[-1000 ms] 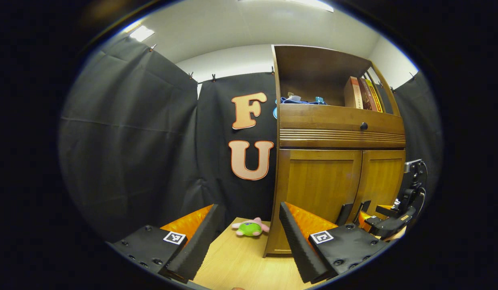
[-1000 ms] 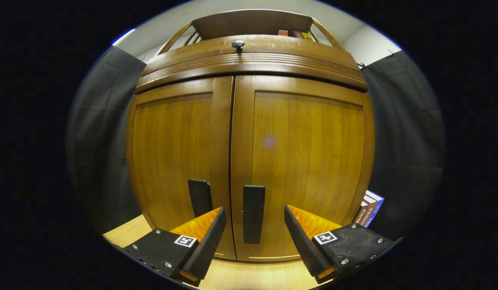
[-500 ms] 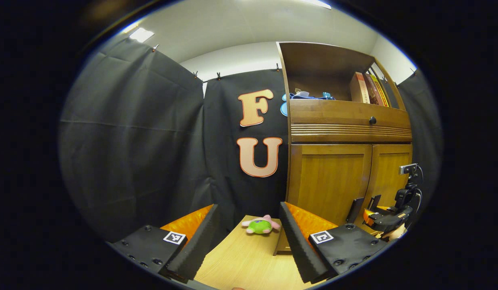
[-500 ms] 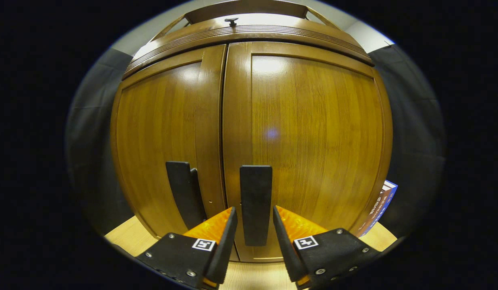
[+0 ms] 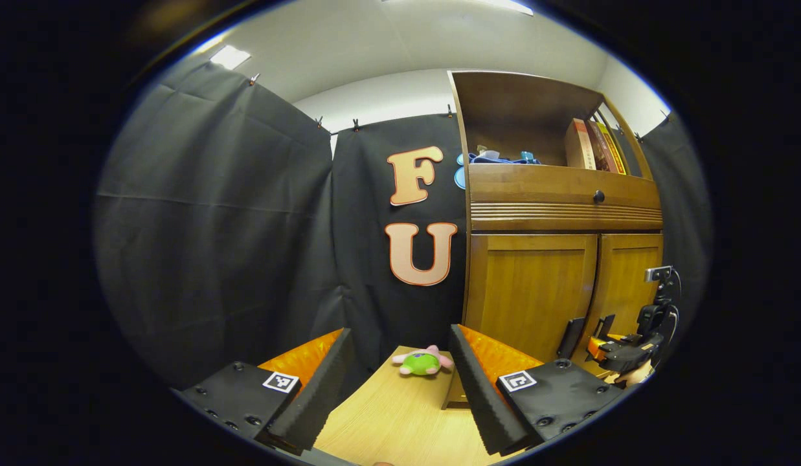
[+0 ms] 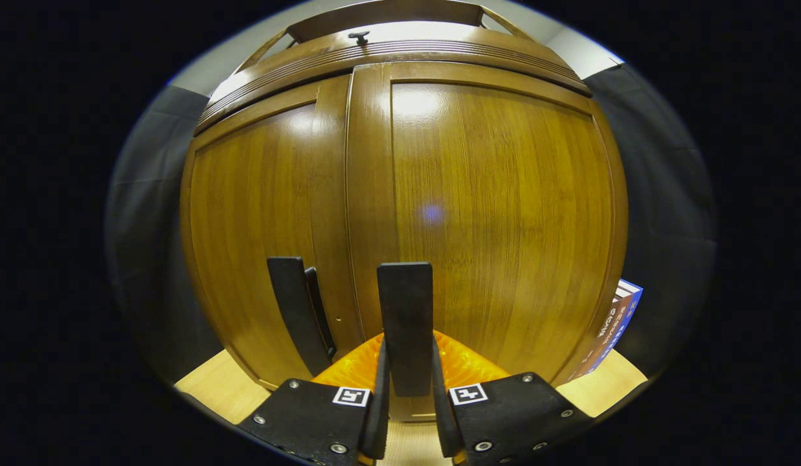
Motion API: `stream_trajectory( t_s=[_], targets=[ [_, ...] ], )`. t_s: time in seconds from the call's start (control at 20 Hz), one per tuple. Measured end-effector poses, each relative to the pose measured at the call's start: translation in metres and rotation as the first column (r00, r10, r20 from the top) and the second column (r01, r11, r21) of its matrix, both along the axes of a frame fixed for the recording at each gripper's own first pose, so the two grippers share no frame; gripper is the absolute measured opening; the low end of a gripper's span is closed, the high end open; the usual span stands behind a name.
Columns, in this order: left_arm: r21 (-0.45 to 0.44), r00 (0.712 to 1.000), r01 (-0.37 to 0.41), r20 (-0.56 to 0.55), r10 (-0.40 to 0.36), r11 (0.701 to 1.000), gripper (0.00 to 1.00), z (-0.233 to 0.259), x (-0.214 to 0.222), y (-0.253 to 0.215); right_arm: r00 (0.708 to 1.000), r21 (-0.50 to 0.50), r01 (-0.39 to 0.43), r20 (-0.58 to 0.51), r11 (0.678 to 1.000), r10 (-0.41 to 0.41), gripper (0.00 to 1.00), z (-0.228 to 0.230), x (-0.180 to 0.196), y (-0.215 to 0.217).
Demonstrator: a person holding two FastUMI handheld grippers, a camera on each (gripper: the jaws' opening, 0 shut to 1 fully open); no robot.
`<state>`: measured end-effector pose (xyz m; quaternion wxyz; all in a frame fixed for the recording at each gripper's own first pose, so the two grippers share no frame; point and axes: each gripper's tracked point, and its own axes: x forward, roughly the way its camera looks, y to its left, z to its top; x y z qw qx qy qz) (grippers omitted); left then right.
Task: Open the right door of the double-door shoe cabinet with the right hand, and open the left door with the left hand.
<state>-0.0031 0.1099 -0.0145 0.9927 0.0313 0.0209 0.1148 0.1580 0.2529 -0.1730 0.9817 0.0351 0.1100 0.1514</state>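
Warm brown wood makes up the double-door shoe cabinet (image 6: 309, 194), which is seen close up in the right gripper view with both doors shut and flush along the central seam. Two flat black vertical handles are mounted either side of that seam: the right door's black bar handle (image 6: 406, 323) and the left door's black bar handle (image 6: 295, 310). The right gripper (image 6: 406, 414) is closed narrowly around the lower part of the right door's handle, one finger pressed on each side of it. In the left gripper view the same gripper is seen farther off, at the foot of the right door (image 5: 627, 285).

The left gripper (image 5: 400, 382) is held wide apart with nothing between its fingers, well apart from the left door (image 5: 530, 291) and pointed toward the light wooden tabletop (image 5: 387, 421), where a small green and pink plush toy (image 5: 421, 362) lies just beside the cabinet's left side.

The step in hand is judged to be the grasp of the right handle, with the opening itself not yet begun. A pull back along an arc about the right-hand hinge would be called for next, the grip being kept firm so the slim bar does not slip. The left door would then have to be approached by the left gripper.
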Motion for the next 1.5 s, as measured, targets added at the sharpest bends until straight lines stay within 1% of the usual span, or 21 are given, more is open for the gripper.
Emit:
stream_trajectory(
  t_s=[0.05, 0.1, 0.3, 0.4, 0.45, 0.5, 0.8, 1.0, 1.25, 1.45, 1.5],
  targets=[
    [0.001, 1.0, -0.001, 0.004, 0.001, 1.0, 0.95, 0.002, -0.003, 0.0, 1.0, -0.007, -0.003, 0.002, 1.0, 0.003, 0.2, 0.001, -0.005, -0.003],
    [-0.001, 1.0, -0.002, 0.01, 0.002, 1.0, 0.95, 0.004, -0.005, 0.001, 1.0, -0.01, -0.005, 0.004, 1.0, 0.005, 0.3, 0.001, -0.01, -0.005],
    [-0.003, 1.0, -0.006, 0.019, 0.006, 1.0, 0.94, 0.007, -0.013, 0.003, 1.0, 0.001, -0.008, -0.007, 1.0, 0.008, 0.28, 0.003, -0.038, -0.022],
    [0.0, 1.0, -0.009, 0.018, 0.009, 1.0, 0.96, 0.006, -0.017, 0.006, 1.0, 0.009, -0.009, -0.016, 1.0, 0.009, 0.28, 0.003, -0.05, -0.031],
    [-0.003, 1.0, -0.009, 0.019, 0.01, 1.0, 0.94, 0.007, -0.019, 0.005, 1.0, 0.004, -0.011, -0.017, 1.0, 0.011, 0.28, 0.004, -0.055, -0.035],
    [-0.007, 1.0, -0.008, 0.02, 0.009, 1.0, 0.95, 0.008, -0.02, 0.004, 1.0, 0.0, -0.013, -0.017, 1.0, 0.013, 0.28, 0.004, -0.06, -0.039],
    [-0.003, 0.999, 0.014, 0.029, -0.013, 1.0, 0.95, 0.014, -0.029, -0.005, 0.999, 0.018, -0.011, -0.032, 1.0, 0.012, 0.28, 0.005, -0.089, -0.069],
    [-0.001, 0.999, 0.036, 0.028, -0.036, 0.999, 0.95, 0.015, -0.031, -0.015, 0.999, 0.005, -0.001, -0.036, 1.0, 0.002, 0.27, 0.005, -0.107, -0.089],
    [-0.008, 0.997, 0.069, 0.028, -0.068, 0.998, 0.95, 0.015, -0.03, -0.031, 0.998, -0.001, 0.035, -0.047, 0.999, -0.035, 0.24, 0.009, -0.125, -0.117],
    [-0.007, 0.995, 0.098, 0.03, -0.098, 0.995, 0.95, 0.016, -0.026, -0.045, 0.994, -0.008, 0.084, -0.07, 0.996, -0.084, 0.2, 0.009, -0.137, -0.146],
    [-0.007, 0.994, 0.107, 0.031, -0.106, 0.994, 0.95, 0.016, -0.024, -0.05, 0.993, -0.013, 0.097, -0.069, 0.995, -0.098, 0.27, 0.008, -0.138, -0.154]
  ],
)
